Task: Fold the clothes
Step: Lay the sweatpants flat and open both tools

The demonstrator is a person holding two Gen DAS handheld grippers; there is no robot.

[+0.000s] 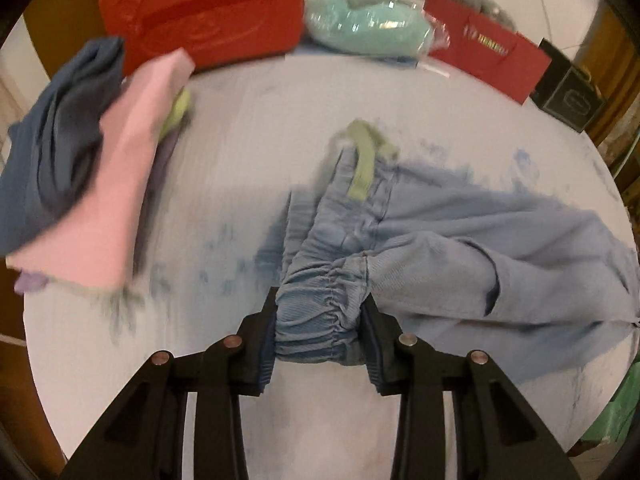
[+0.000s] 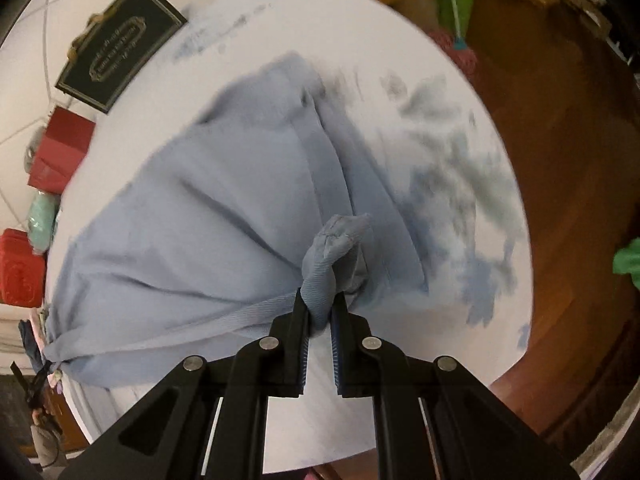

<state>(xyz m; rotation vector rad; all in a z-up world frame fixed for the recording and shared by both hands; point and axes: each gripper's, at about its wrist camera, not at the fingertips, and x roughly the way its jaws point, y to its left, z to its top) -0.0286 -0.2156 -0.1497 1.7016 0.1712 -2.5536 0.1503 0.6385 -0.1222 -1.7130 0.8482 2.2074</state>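
Left gripper (image 1: 320, 312) clamps the trousers (image 1: 460, 248) by the waistband, right gripper (image 2: 320, 304) pinches a bunched hem, fingers near-shut, over the desk (image 1: 240, 152).

**Round table and its load**

We see a round white table (image 1: 248, 152), smudged blue. On it lie light blue trousers (image 1: 460, 248). Left of the trousers sits a pile of clothes (image 1: 92, 184), pink on top. Beyond them, along the far edge, stand a red case (image 1: 208, 12), a bagged mint garment (image 1: 368, 24), a red bag (image 1: 488, 60) and a black box (image 1: 568, 92).
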